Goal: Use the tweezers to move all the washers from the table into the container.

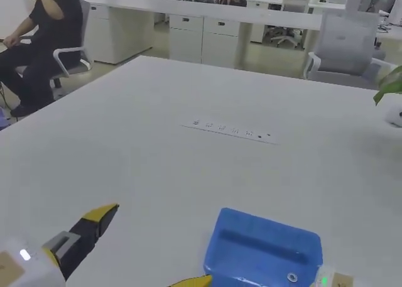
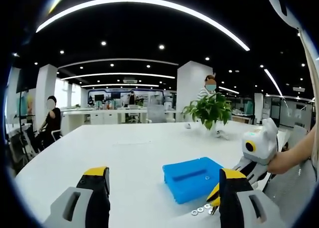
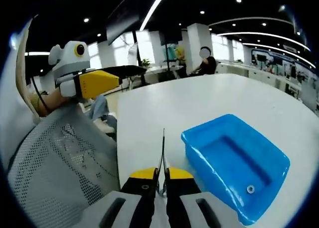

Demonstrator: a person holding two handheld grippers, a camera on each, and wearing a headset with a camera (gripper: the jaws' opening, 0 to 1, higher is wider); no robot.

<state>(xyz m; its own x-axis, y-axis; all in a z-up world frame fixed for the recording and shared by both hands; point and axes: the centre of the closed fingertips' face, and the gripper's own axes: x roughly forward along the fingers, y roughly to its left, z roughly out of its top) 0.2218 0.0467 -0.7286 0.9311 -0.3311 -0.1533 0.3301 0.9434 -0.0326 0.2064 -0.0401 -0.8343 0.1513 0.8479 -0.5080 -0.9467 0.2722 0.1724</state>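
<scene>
Clamps the tweezers (image 3: 162,153) in the clenched jaws of the right gripper (image 3: 160,180), tips straight ahead for fine picking, blue container (image 3: 207,124) just right of them with one washer (image 3: 250,189) inside, and holds the left gripper (image 2: 164,174) spread and empty, loose washers (image 2: 200,209) on the table (image 2: 124,158) beside its right jaw.

The tweezers (image 3: 162,145) run forward from between the fingers of the right gripper (image 3: 162,174). The container (image 3: 234,163) sits on the table (image 3: 149,103) ahead and right of them, one washer (image 3: 250,189) in it. Between the fingers of the left gripper (image 2: 164,174), loose washers (image 2: 200,209) lie before the container, beside the right finger.
</scene>
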